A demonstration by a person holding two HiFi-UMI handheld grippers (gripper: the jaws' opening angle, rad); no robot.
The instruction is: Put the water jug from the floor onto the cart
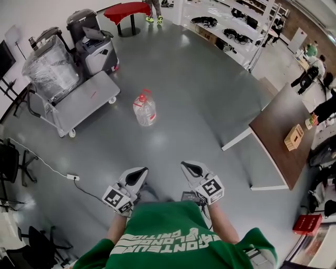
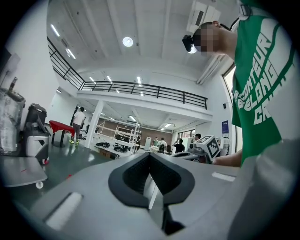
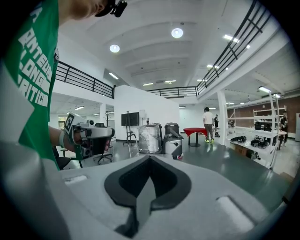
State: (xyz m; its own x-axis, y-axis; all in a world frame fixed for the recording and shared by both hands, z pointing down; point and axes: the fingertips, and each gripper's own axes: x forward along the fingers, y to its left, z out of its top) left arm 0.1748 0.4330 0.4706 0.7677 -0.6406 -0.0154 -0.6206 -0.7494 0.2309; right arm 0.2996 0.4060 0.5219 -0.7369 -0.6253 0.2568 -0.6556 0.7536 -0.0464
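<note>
Well, my left gripper [image 1: 137, 172] and right gripper [image 1: 190, 168] both have their jaws pressed together on nothing (each gripper view shows that plainly). Only the head view catches the water jug [image 1: 145, 109], upright on the floor [image 1: 199, 94] ahead, near the cart [image 1: 86, 102].

The left gripper [image 2: 150, 158] has its jaws together, with nothing between them. The right gripper [image 2: 207, 148] is near right, the cart [image 2: 23, 172] near left, and a red table [image 2: 60, 125] far left.

Glossy grey floor [image 1: 210, 79], red table [image 1: 127, 10] at back, brown table [image 1: 273, 131] right, black chairs [image 1: 10, 163] left.
</note>
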